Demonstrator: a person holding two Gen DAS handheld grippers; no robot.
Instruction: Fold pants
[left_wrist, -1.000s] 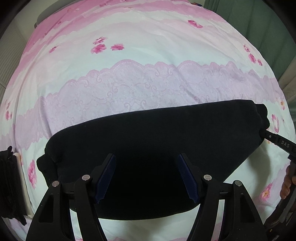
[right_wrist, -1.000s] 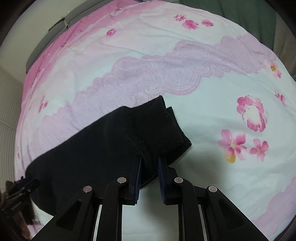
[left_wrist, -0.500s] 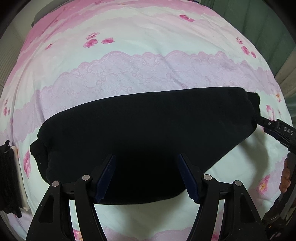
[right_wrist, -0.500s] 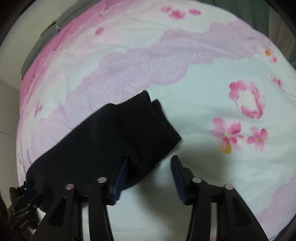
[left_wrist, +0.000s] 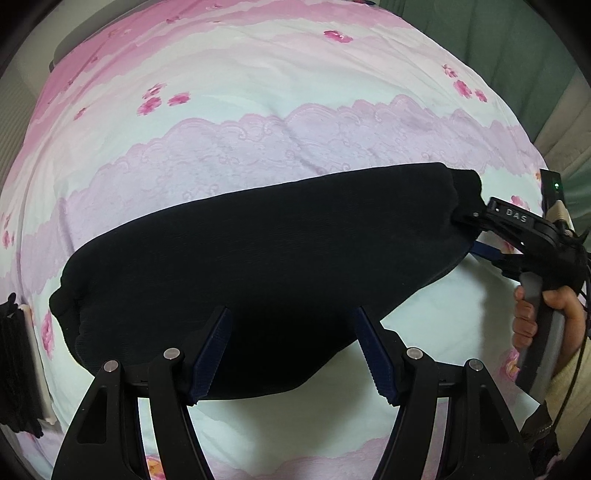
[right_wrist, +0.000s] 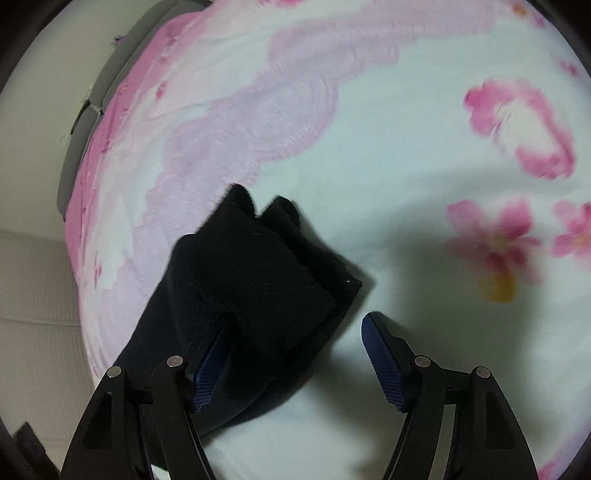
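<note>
The black pants (left_wrist: 258, 273) lie folded in a long flat band across the bed. My left gripper (left_wrist: 295, 354) is open and empty, with its fingers over the near edge of the pants. My right gripper (right_wrist: 295, 354) is open at the right end of the pants (right_wrist: 243, 280); the cloth lies over its left finger (right_wrist: 210, 365) and is not clamped. The right gripper also shows in the left wrist view (left_wrist: 476, 232) at the pants' right end, held by a hand.
The bed sheet (left_wrist: 280, 92) is pale with pink flowers and lilac lace bands. A dark cloth item (left_wrist: 14, 369) hangs at the bed's left edge. A green curtain (left_wrist: 517, 55) stands beyond the bed at the back right. A grey headboard edge (right_wrist: 85, 125) shows at the far left.
My right gripper was shut on the pants' right end and has opened, letting the cloth go. The left gripper has stayed open over the near edge.
</note>
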